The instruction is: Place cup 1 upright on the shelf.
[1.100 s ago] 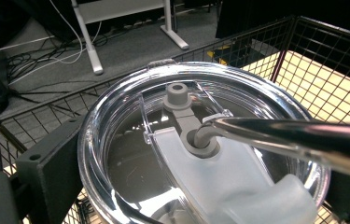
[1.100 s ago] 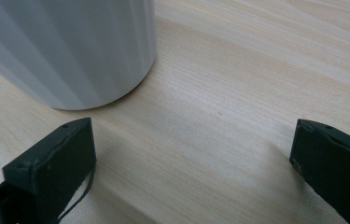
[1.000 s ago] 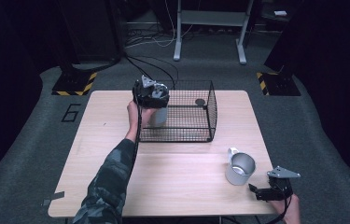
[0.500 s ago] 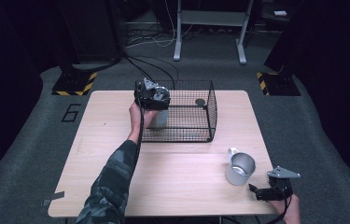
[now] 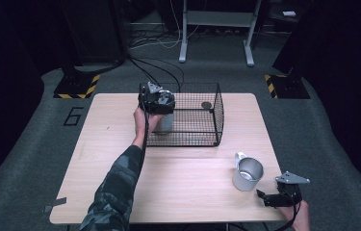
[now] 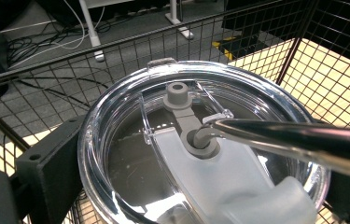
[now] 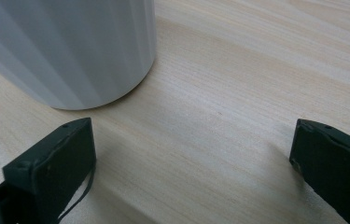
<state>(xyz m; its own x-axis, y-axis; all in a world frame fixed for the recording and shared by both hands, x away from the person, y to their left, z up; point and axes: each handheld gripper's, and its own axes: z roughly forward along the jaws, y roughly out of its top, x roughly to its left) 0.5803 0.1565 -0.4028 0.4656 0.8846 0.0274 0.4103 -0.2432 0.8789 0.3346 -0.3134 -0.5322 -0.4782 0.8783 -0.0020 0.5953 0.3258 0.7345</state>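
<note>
Left gripper point(image 5: 158, 101) clamps lidded tumbler point(image 6: 200, 154) inside wire basket point(image 5: 216, 113), right gripper point(image 5: 278, 198) gaping idle by mug point(image 5: 248, 174); tumbler may snag basket rim, tip.

A tumbler point(image 6: 200, 154) with a clear plastic lid point(image 6: 116, 121) sits close under the camera, seen from above. A grey slider point(image 6: 182, 100) runs across the lid's middle, its round knob toward 12 o'clock, and a metal straw point(image 6: 294, 140) enters the lid's hole and leans off to 3 o'clock. The left gripper point(image 6: 200, 186) has its black fingers point(image 6: 46, 163) pressed against the tumbler's wall at 9 o'clock and at 4 o'clock. Black wire basket point(image 6: 331, 70) mesh rises behind from 9 to 3 o'clock. The light wooden desk point(image 6: 266, 56) shows through the mesh at 2 o'clock.
</note>
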